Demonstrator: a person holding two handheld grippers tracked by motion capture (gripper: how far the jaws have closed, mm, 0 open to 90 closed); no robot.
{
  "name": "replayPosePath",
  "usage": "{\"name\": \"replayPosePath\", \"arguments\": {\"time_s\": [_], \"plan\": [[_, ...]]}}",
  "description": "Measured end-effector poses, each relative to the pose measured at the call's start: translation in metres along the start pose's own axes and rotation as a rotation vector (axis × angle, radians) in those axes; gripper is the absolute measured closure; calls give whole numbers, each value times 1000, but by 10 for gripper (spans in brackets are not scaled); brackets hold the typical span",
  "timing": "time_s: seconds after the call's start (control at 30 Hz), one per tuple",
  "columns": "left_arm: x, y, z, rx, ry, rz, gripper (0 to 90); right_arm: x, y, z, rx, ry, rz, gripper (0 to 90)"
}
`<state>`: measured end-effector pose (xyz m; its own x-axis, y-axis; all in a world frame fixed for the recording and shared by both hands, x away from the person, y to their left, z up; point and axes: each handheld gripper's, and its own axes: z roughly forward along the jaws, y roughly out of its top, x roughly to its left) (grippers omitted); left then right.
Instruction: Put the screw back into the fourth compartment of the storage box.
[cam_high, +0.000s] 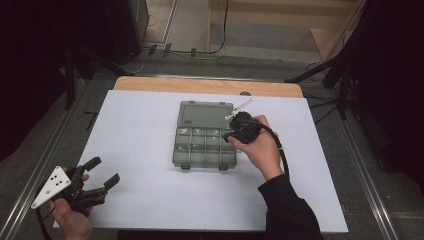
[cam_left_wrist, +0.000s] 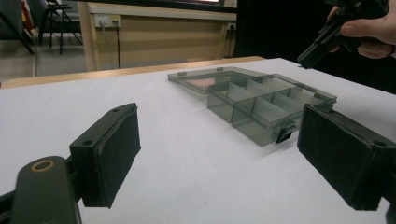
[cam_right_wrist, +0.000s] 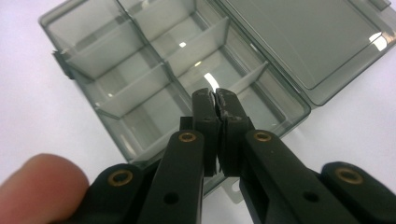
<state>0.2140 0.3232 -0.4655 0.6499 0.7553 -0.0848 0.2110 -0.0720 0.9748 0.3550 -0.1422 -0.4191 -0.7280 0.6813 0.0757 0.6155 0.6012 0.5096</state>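
Hovering my right hand-held gripper over the open organizer box, I have its jaws pressed together with nothing visible between them. The box sits mid-counter on the white surface, lid folded flat away from me, its compartments apparently empty. My left hand-held gripper waits well apart at the near left corner, jaws spread wide and holding nothing. I judge I'm working at the right-hand compartments; next I'd lower carefully, keeping clear of the thin dividers.
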Motion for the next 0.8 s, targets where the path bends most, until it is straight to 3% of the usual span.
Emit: {"name": "replayPosePath", "arguments": {"time_s": [0.8], "plan": [[0, 0, -1, -1, 3, -4, 133, -17, 0, 34, 65, -66, 28, 897]]}}
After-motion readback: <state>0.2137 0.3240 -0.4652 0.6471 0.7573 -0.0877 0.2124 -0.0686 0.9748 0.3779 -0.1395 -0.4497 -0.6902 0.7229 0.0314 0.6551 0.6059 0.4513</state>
